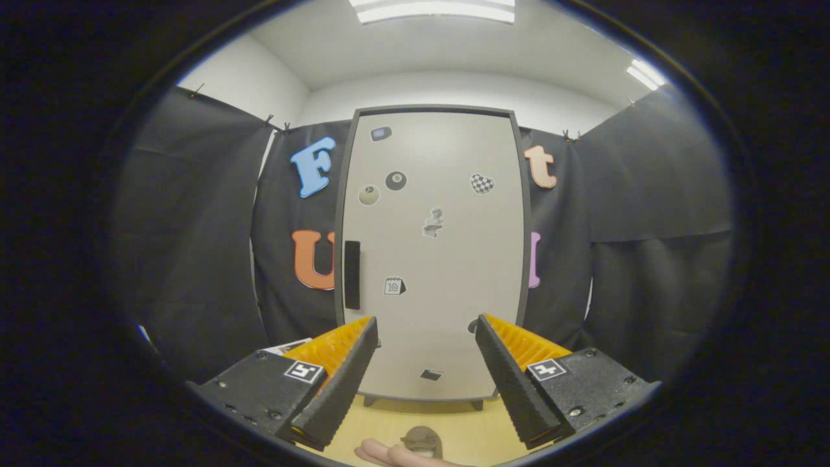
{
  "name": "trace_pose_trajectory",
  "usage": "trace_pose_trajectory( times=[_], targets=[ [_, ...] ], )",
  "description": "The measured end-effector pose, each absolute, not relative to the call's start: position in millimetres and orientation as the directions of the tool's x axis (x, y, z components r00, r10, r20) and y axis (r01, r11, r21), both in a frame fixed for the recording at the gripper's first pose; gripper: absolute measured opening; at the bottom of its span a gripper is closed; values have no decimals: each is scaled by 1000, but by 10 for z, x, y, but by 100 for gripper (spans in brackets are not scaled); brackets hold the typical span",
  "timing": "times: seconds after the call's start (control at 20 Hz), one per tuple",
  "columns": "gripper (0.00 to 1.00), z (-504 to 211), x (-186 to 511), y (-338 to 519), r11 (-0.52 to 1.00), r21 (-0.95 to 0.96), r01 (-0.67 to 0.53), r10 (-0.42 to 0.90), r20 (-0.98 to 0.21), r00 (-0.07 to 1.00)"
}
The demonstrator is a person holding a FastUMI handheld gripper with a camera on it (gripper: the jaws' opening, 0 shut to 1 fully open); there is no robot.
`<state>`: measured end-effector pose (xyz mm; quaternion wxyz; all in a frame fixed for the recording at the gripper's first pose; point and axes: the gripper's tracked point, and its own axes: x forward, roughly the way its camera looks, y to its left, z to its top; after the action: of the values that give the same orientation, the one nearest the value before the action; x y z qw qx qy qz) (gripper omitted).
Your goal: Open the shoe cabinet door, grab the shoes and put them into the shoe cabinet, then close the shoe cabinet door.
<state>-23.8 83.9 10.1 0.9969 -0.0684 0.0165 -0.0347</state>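
Two fingers of the gripper [426, 324] are wide apart and hold nothing. Beyond them stands the shoe cabinet [431, 246], its door shut. A dark handle [351, 274] sits left of the fingers.

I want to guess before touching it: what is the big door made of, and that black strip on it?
The cabinet door looks like smooth painted board or metal: pale, flat, faintly shiny; stickers or magnets on it leave that open. The black handle looks like matte plastic, perhaps. The gripper is open, its fingers spread before the door.
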Motion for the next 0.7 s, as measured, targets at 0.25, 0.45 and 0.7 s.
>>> trace_pose_trajectory(
  times=[0.25, 0.45, 0.7],
  targets=[
    [99, 194, 28, 1167, 990, -136, 29, -34, -30, 999],
    [99, 159, 481, 1423, 994, -112, 0, -4, -34, 999],
    [99, 183, 1079, 1596, 992, -128, 16, -19, -26, 999]
  ],
)
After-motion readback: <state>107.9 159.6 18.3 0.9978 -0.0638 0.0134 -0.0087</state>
